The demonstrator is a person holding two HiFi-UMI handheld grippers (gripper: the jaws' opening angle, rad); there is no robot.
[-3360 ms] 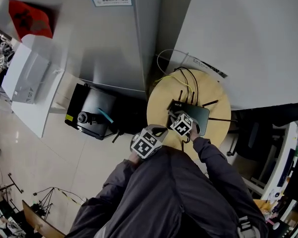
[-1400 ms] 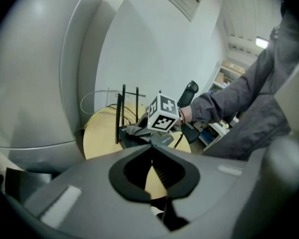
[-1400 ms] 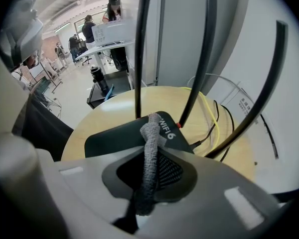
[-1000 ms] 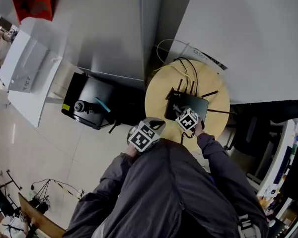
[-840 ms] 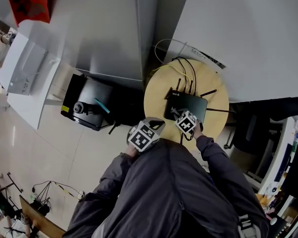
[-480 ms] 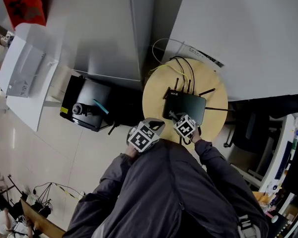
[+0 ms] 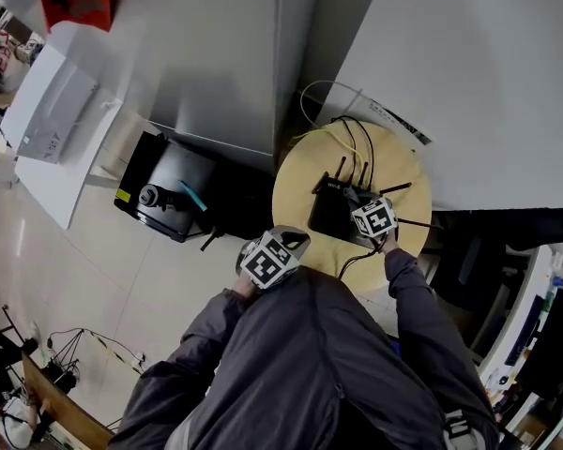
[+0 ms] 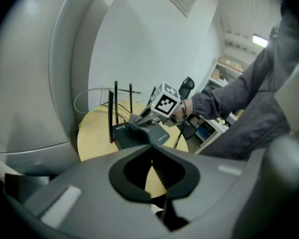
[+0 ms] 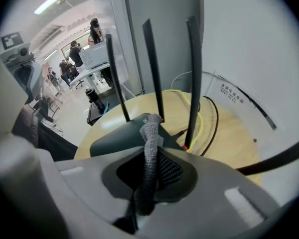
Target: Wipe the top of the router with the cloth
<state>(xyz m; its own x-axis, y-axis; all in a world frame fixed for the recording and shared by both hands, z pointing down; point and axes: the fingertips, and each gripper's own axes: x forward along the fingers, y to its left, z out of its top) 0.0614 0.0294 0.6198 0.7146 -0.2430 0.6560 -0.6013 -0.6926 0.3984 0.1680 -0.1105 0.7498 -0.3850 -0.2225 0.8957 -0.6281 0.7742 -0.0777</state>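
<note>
The cloth [image 9: 148, 133] is clamped in the right gripper [image 9: 148, 180] and laid on the router [image 9: 114, 133] on the table [image 9: 224, 128], wiping judged partway done, while the left gripper [image 8: 150, 171] is held closed, empty.

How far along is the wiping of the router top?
Done: the grey cloth is picked up and clamped in the right gripper. In hand: it rests on the router top, close to the antennas. Left: the rest of the top; nothing shows which parts are already wiped. The left gripper is shut and empty.

Rough woven cloth [image 9: 149, 148], matt plastic router [image 9: 112, 136], wooden table [image 9: 229, 138].
</note>
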